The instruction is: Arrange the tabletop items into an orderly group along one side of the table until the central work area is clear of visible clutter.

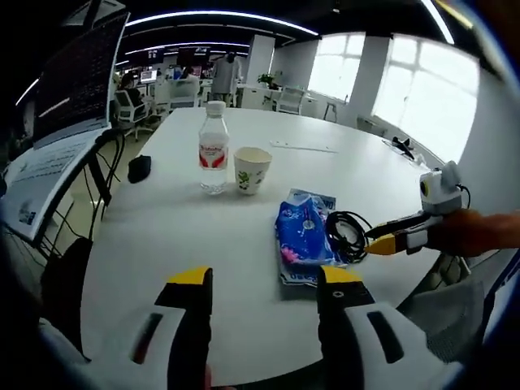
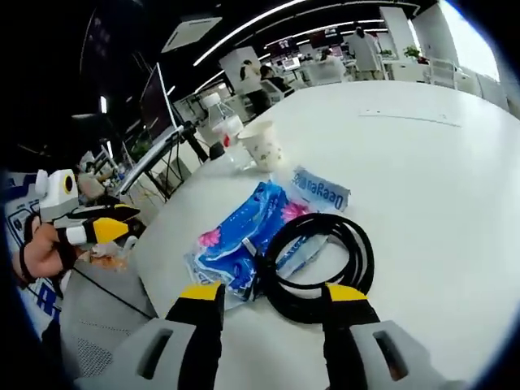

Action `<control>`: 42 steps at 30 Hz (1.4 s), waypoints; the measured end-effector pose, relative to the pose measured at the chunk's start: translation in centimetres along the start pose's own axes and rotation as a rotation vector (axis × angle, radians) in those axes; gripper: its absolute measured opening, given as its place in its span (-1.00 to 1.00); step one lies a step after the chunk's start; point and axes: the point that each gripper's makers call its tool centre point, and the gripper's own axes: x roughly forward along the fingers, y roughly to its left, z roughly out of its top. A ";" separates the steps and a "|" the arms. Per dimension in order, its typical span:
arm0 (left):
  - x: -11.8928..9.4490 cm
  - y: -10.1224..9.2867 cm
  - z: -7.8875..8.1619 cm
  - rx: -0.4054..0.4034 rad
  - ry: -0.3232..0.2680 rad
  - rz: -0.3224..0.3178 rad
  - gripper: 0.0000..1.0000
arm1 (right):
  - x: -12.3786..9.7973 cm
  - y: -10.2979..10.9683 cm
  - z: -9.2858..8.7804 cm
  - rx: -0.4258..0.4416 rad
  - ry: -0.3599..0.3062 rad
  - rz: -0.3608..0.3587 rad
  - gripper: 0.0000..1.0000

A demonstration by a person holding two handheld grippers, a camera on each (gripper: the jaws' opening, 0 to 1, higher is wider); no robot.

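Cable coil (image 2: 318, 264) near table edge (image 2: 162, 236)

We're in an open-plan office. A big round white table (image 1: 244, 236) sits up front; behind it, rows of desks with office chairs (image 1: 130, 106) and lit monitors (image 1: 148, 76), people standing among them. Long curved ceiling light strips (image 1: 211, 15) run overhead, and tall bright windows (image 1: 422, 89) line the wall beyond the table.

The left gripper (image 1: 264, 284) is hovering with jaws parted; the right gripper (image 2: 272, 296) is likewise hovering, jaws spread wide, held by a hand (image 1: 475, 231).
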 end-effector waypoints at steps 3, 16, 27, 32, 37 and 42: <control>0.0 0.1 0.0 -0.008 -0.005 0.003 0.02 | 0.6 0.4 0.3 -0.054 0.015 -0.002 -0.08; -0.5 1.0 0.1 -0.041 -0.027 0.017 0.01 | 3.3 0.9 0.9 -0.029 0.053 0.016 -0.47; -0.5 1.6 -0.1 -0.063 -0.030 0.028 0.01 | 4.6 0.2 -0.2 -0.114 0.161 -0.031 -0.66; -0.4 1.6 -0.1 -0.052 -0.029 0.024 0.04 | 4.2 -0.1 -0.2 -0.120 0.157 -0.042 -0.78; -0.4 1.6 0.3 -0.026 -0.027 0.011 0.07 | 3.7 -0.3 -0.2 -0.096 0.126 -0.045 -0.80; -0.3 1.6 0.4 0.041 -0.009 -0.025 0.10 | 2.6 -0.2 0.3 -0.057 0.075 -0.036 -0.81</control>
